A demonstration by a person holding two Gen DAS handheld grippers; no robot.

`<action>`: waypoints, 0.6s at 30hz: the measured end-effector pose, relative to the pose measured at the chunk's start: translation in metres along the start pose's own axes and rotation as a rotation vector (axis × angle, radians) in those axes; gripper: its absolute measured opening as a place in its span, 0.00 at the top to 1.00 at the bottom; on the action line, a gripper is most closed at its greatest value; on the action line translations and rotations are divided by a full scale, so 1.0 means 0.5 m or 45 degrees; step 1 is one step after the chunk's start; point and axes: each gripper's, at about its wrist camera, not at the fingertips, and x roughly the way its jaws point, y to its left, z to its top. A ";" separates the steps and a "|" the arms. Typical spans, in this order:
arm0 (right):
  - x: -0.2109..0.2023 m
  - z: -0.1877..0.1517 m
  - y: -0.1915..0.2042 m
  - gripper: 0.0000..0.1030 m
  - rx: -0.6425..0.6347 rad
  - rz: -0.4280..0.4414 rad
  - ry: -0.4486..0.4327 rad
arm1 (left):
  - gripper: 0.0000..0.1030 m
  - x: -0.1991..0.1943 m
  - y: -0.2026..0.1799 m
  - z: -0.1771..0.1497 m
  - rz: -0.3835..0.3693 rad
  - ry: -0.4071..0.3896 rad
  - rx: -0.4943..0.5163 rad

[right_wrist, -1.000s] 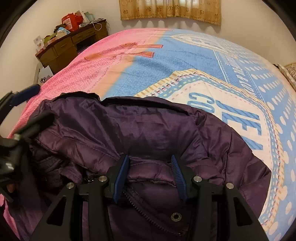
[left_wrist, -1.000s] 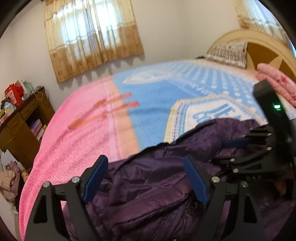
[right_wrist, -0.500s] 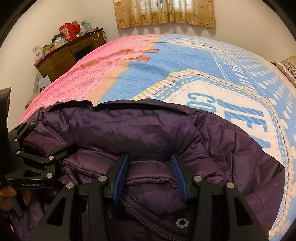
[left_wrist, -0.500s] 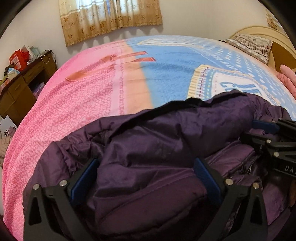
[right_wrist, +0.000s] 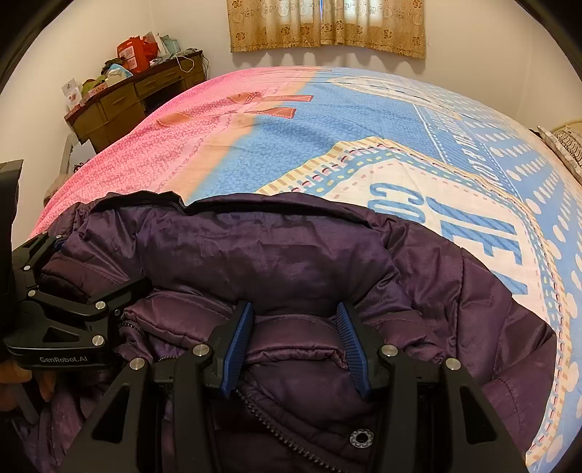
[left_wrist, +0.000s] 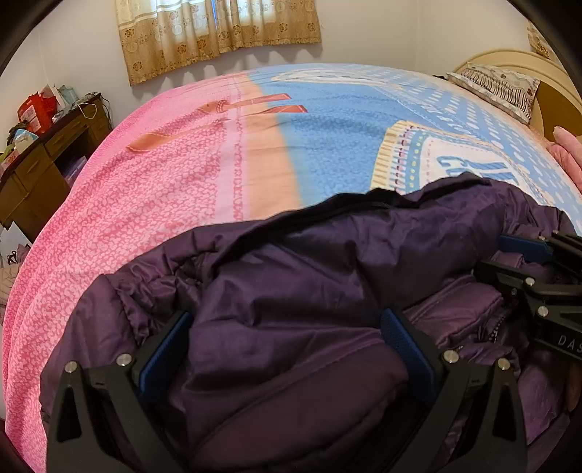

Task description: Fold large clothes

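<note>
A dark purple puffer jacket lies bunched on the near part of the bed; it fills the lower half of the right wrist view too. My left gripper is open wide, its blue pads on either side of a thick fold of the jacket. My right gripper is partly open with a padded fold of jacket between its pads, above the zipper. The right gripper shows at the right edge of the left wrist view; the left gripper shows at the left of the right wrist view.
The bed has a pink and blue printed cover. A wooden desk with clutter stands at the far left. Curtains hang on the back wall. A pillow and headboard are at the far right.
My left gripper has dropped down and forward over the jacket, so a thick fold now sits between its open pads. The right gripper has barely moved.
</note>
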 end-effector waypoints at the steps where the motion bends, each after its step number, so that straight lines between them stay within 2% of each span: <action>1: 0.000 0.000 0.000 0.52 0.001 0.002 0.000 | 0.00 0.000 0.000 0.000 -0.001 0.000 0.000; 18: 0.004 -0.001 -0.003 0.51 0.004 0.007 0.001 | 0.00 0.004 0.003 0.002 -0.010 0.007 -0.008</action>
